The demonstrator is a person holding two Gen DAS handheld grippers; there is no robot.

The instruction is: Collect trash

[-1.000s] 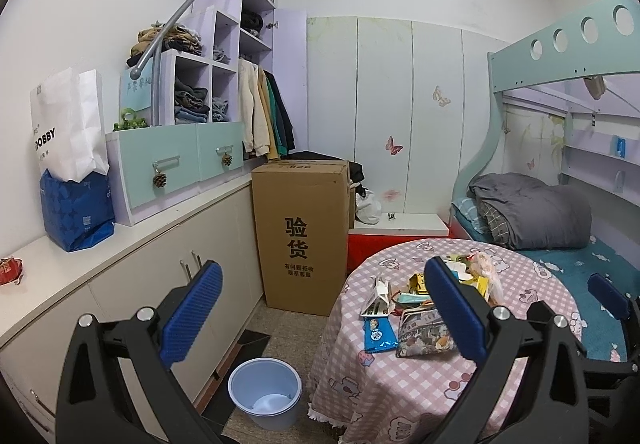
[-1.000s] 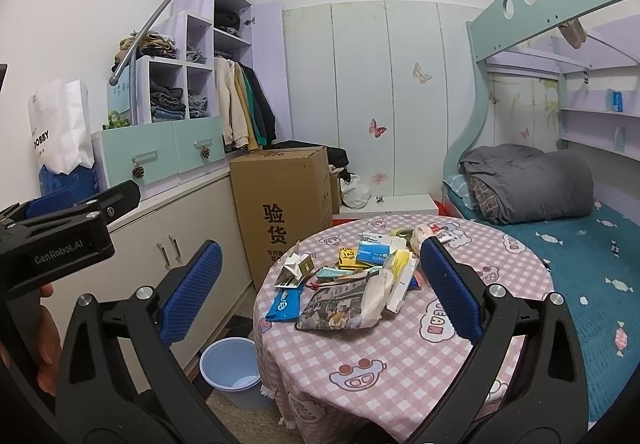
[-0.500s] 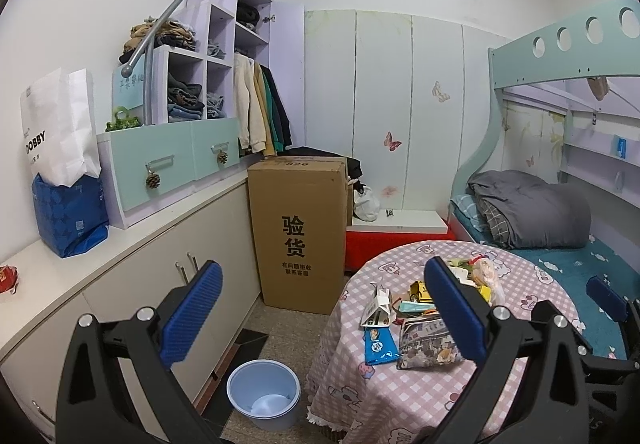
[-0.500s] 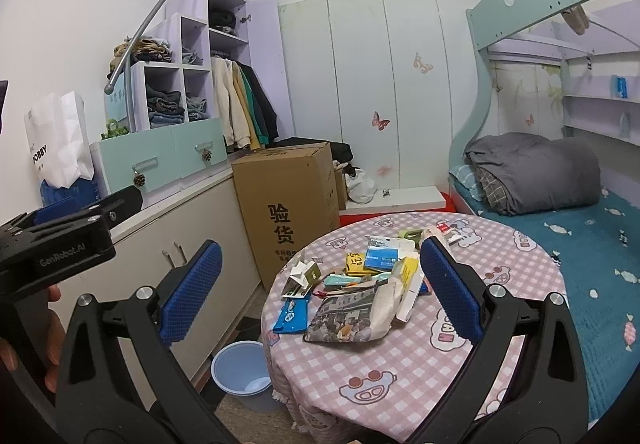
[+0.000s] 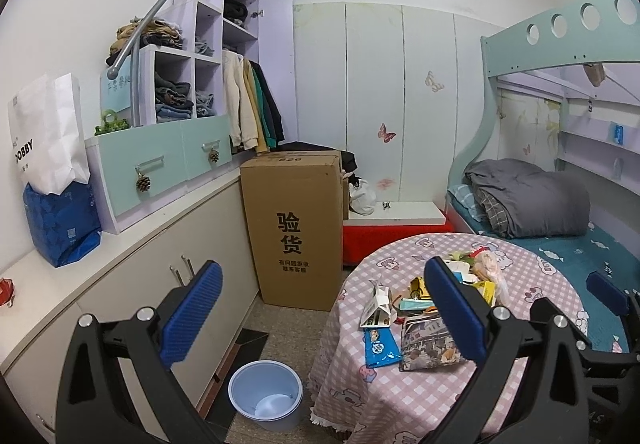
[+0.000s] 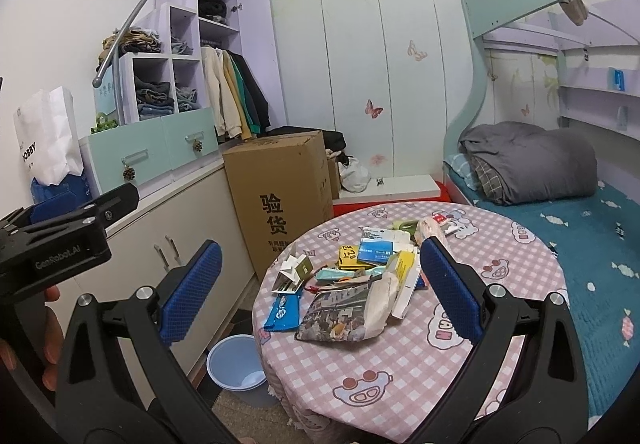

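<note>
A heap of trash (image 6: 360, 276) lies on a round table with a pink checked cloth (image 6: 400, 372): a blue wrapper (image 6: 283, 312), a printed bag (image 6: 340, 314), small cartons and papers. The heap also shows in the left wrist view (image 5: 416, 320). A light blue bin (image 5: 266, 396) stands on the floor left of the table, also in the right wrist view (image 6: 236, 368). My left gripper (image 5: 320, 308) is open and empty, above the floor between cabinet and table. My right gripper (image 6: 320, 284) is open and empty, held above the heap.
A tall cardboard box (image 5: 296, 228) stands behind the bin. Low white cabinets (image 5: 140, 284) run along the left wall, with bags on top. A bunk bed (image 6: 560, 204) with a grey blanket stands to the right of the table. A red platform (image 5: 392, 236) stands behind the table.
Both views have tilted and drawn back slightly, so the table and bin sit lower in frame. Nothing was picked up, and both grippers stay open.
</note>
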